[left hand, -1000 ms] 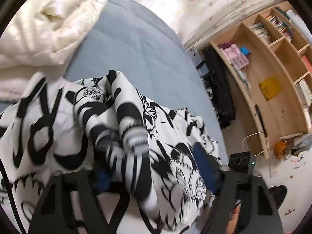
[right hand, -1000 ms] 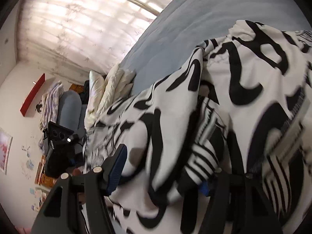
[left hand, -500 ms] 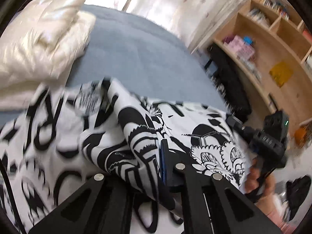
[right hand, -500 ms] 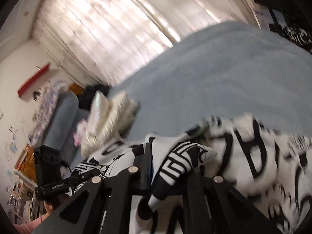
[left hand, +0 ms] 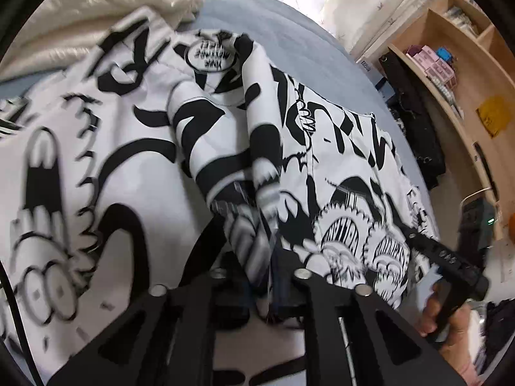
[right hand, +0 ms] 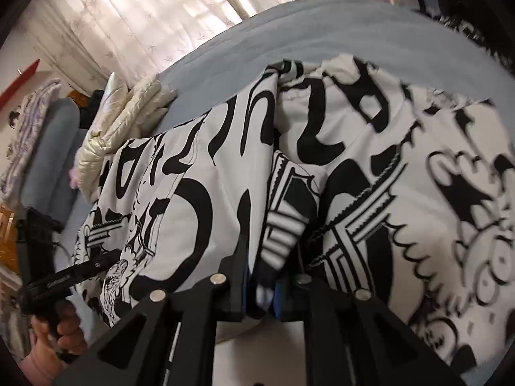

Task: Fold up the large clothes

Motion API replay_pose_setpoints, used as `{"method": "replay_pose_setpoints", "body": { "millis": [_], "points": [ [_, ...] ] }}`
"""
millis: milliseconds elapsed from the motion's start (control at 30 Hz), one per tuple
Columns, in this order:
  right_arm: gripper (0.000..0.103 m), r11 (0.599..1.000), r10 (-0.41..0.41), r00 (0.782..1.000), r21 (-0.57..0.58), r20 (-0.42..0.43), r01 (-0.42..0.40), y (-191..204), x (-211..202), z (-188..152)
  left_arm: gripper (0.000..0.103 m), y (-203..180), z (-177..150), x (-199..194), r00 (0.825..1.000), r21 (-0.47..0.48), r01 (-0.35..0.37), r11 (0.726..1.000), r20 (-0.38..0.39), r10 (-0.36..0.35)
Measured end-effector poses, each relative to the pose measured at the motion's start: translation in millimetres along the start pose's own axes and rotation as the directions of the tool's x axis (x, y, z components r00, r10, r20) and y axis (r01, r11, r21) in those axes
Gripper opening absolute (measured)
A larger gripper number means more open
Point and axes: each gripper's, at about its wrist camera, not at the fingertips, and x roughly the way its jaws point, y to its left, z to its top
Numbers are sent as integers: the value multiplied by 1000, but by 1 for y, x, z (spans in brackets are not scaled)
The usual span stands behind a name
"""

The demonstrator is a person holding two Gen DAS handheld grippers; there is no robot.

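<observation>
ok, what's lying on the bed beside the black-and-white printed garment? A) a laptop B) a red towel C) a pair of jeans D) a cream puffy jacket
D: a cream puffy jacket lies on the blue-grey bed, at the edge of the printed garment.

My left gripper point(left hand: 260, 276) sits at the bottom centre of its own view, angled downward, jaws nearly together with a fold of the printed garment point(left hand: 257, 193) pinched between them, and they are easing apart. My right gripper point(right hand: 262, 289) is likewise low in its frame, tilted down, jaws opening slightly around another fold. Each hand shows in the other's view: right hand point(left hand: 450, 318) lower right, left hand point(right hand: 58, 328) lower left, both wrapped around handles.
</observation>
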Motion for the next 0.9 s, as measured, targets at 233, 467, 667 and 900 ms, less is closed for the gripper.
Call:
{"method": "replay_pose_setpoints", "body": {
  "millis": [233,467,667,900],
  "points": [
    [18,995,-67,992,-63,104,74,22,-53,-6,44,-25,-13,-49,978,78,-156,985,150,143],
    [18,988,-35,985,-142,168,59,54,-75,-15,45,-64,-15,-71,938,167,-251,954,286,197],
    [32,978,-18,984,-203,175,54,80,-69,-10,56,-73,-9,-77,937,178,-233,956,304,171],
    [33,982,-70,980,-160,184,100,79,-37,23,57,-90,28,-39,919,156,-278,948,329,215]
  ]
}}
